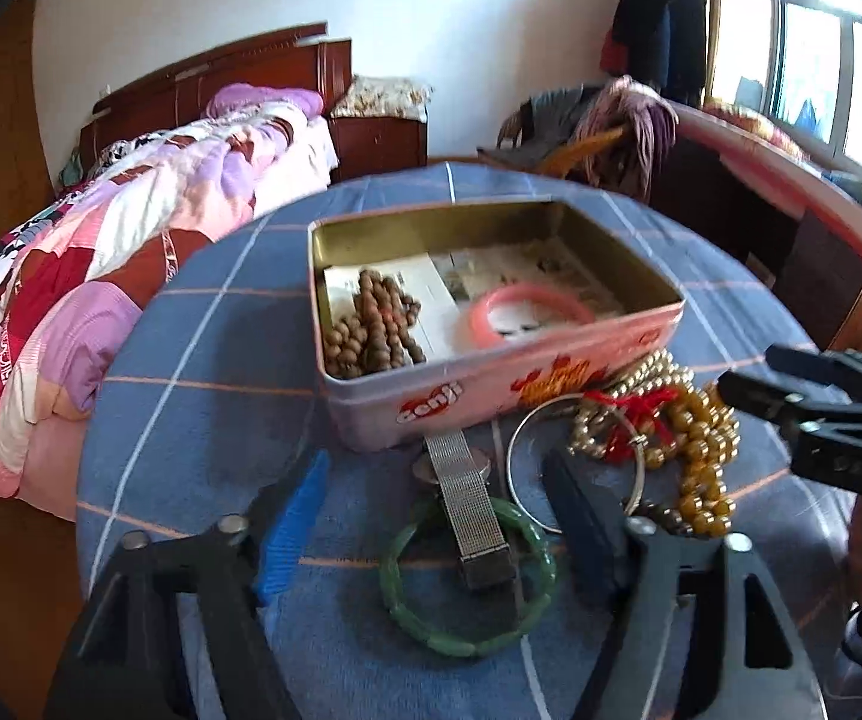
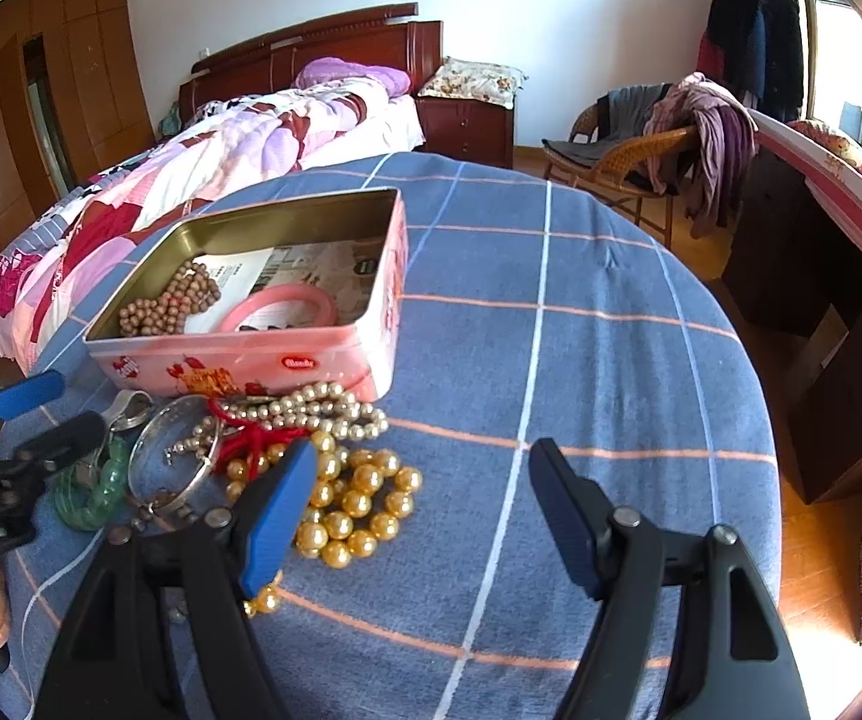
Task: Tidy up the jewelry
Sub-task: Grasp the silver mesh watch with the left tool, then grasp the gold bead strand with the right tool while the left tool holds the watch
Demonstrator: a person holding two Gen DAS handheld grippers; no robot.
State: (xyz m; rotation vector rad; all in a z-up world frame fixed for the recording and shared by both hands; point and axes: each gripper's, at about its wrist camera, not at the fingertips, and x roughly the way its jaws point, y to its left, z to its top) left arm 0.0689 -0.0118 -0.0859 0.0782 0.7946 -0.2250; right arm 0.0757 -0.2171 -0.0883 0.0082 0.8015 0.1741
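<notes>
We are finding the left gripper [image 1: 436,516] spread wide and holding nothing, hovering over the silver mesh-band watch [image 1: 471,501], whose long axis is running straight ahead toward the pink rectangular tin [image 1: 490,384]. The right gripper [image 2: 425,510], likewise agape and empty, is sitting beside the golden bead strand [image 2: 353,510].

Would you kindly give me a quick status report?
Left gripper open over green jade bangle and steel mesh watch. Right gripper open, empty. Pink tin open, unobstructed.
</notes>
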